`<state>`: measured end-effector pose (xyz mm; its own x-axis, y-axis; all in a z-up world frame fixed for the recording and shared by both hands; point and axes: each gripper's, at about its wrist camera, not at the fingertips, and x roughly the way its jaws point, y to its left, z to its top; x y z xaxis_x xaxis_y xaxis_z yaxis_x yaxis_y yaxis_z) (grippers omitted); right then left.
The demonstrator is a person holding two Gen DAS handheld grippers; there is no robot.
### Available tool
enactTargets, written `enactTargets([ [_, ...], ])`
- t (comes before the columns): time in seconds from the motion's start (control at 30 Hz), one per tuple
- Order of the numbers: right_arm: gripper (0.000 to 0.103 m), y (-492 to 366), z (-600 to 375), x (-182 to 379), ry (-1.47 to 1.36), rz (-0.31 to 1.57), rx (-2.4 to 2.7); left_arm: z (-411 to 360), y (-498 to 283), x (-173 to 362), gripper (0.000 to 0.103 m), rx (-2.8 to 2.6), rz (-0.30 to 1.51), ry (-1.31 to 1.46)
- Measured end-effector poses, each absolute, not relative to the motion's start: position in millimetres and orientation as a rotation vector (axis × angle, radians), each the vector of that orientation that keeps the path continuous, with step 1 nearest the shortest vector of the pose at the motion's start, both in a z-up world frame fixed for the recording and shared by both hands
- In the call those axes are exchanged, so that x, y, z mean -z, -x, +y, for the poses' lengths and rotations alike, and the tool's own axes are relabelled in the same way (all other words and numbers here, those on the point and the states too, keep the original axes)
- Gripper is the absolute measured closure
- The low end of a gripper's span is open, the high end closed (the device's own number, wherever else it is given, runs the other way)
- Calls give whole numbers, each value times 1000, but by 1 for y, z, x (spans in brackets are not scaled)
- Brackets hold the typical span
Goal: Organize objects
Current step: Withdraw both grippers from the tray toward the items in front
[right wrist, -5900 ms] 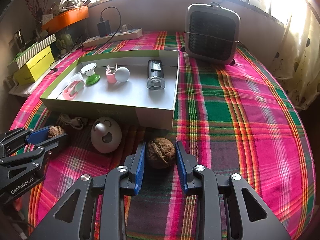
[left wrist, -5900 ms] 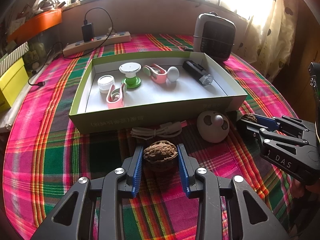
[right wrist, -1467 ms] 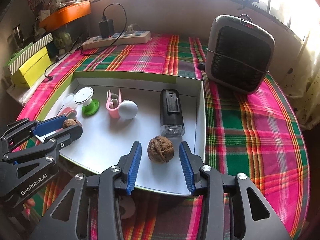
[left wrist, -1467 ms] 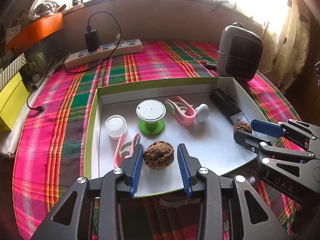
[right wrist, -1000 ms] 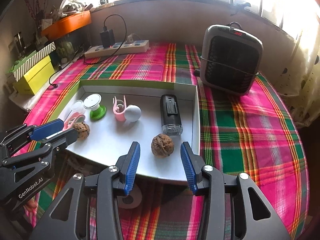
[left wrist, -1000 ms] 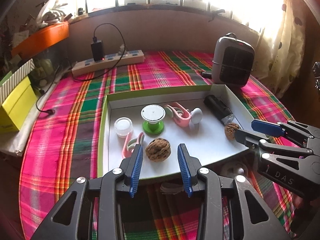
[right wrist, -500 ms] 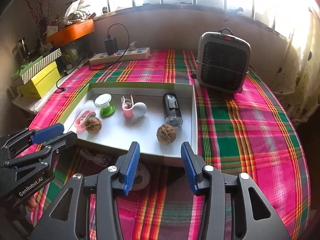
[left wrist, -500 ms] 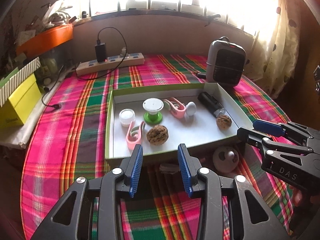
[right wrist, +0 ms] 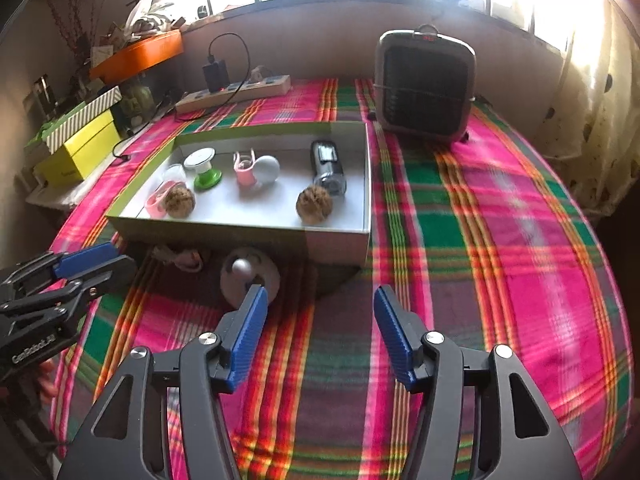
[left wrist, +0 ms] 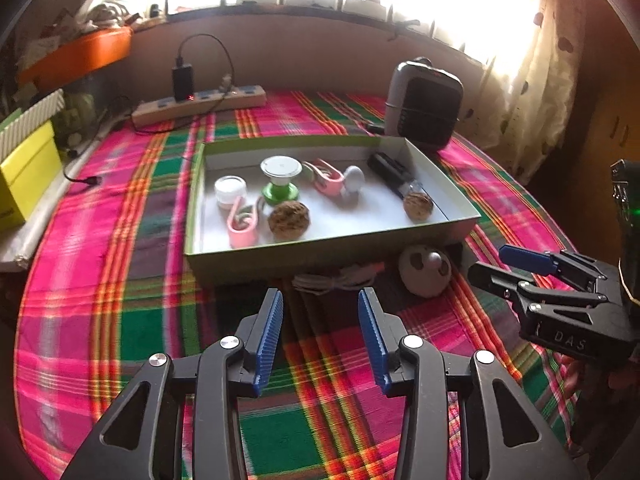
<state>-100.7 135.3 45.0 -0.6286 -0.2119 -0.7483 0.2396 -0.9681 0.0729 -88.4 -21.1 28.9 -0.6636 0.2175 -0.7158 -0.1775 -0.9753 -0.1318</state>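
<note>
Two brown walnuts lie in the shallow green-edged tray (left wrist: pixel 320 258): one (left wrist: pixel 289 219) beside a pink clip, the other (left wrist: pixel 418 205) near the black device (left wrist: pixel 394 176). My left gripper (left wrist: pixel 320 296) hovers over the plaid cloth in front of the tray, its jaws opening with nothing between them. My right gripper (right wrist: pixel 320 296) is also pulled back from the tray (right wrist: pixel 240 240), jaws opening and empty. In the right wrist view the walnuts (right wrist: pixel 179 200) (right wrist: pixel 314 204) rest on the tray floor.
A white round gadget (left wrist: pixel 424 270) and a coiled white cable (left wrist: pixel 340 278) lie on the cloth against the tray's front wall. A grey heater (right wrist: pixel 424 84) stands behind the tray, and a power strip (left wrist: pixel 200 106) and yellow box (left wrist: pixel 24 172) sit at the far left.
Both walnuts went from the cloth into the tray and were let go. Both grippers have drawn back out of the tray toward the near side, and their jaws have widened.
</note>
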Motion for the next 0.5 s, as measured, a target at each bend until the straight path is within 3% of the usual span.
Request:
enactTargets([
  [0.5,46,95,130,-35,-1215,17,2516,-20,116,-16,62,-2644,-41,1205],
])
